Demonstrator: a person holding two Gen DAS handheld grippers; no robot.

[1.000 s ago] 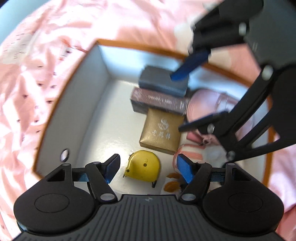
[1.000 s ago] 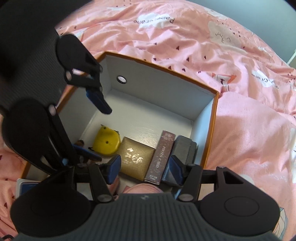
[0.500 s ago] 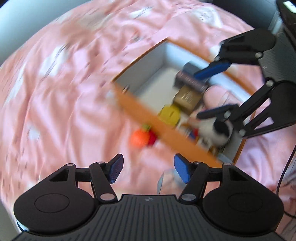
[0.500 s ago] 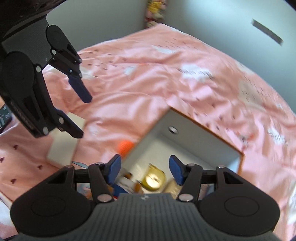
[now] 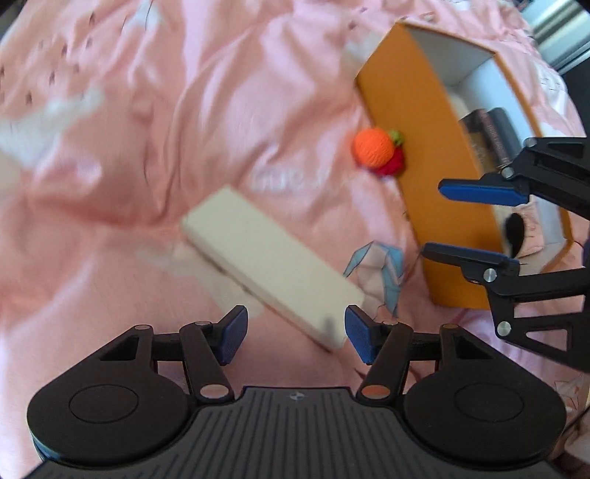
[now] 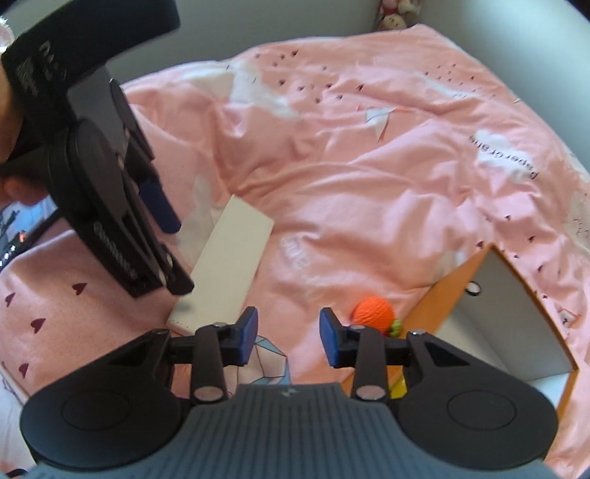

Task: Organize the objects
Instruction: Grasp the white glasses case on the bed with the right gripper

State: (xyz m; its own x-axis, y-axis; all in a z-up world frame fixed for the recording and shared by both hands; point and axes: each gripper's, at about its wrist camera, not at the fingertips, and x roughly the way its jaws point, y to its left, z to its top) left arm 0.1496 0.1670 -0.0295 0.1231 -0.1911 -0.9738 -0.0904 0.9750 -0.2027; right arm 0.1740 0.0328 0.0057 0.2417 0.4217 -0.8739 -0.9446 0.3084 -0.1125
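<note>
An orange box with a white inside (image 5: 435,121) lies on the pink bedding and holds dark cases (image 5: 497,129) and other items; it also shows in the right wrist view (image 6: 516,313). A flat white box (image 5: 269,261) (image 6: 228,258) lies on the bedding. My left gripper (image 5: 295,333) is open and empty, with the white box's near end between its fingers. An orange knitted ball (image 5: 374,147) (image 6: 372,315) lies against the box's outer wall. A folded paper figure (image 5: 379,269) (image 6: 269,357) lies near. My right gripper (image 6: 287,337) is open and empty above the bedding.
Pink bedding (image 6: 368,165) covers the whole surface. A grey wall (image 6: 295,22) rises behind the bed, with plush toys (image 6: 398,11) at its foot. The left gripper's body (image 6: 110,199) fills the left of the right wrist view.
Both grippers have pulled up and back out of the orange box and swung over the bedding. The left one has come down at the white box.
</note>
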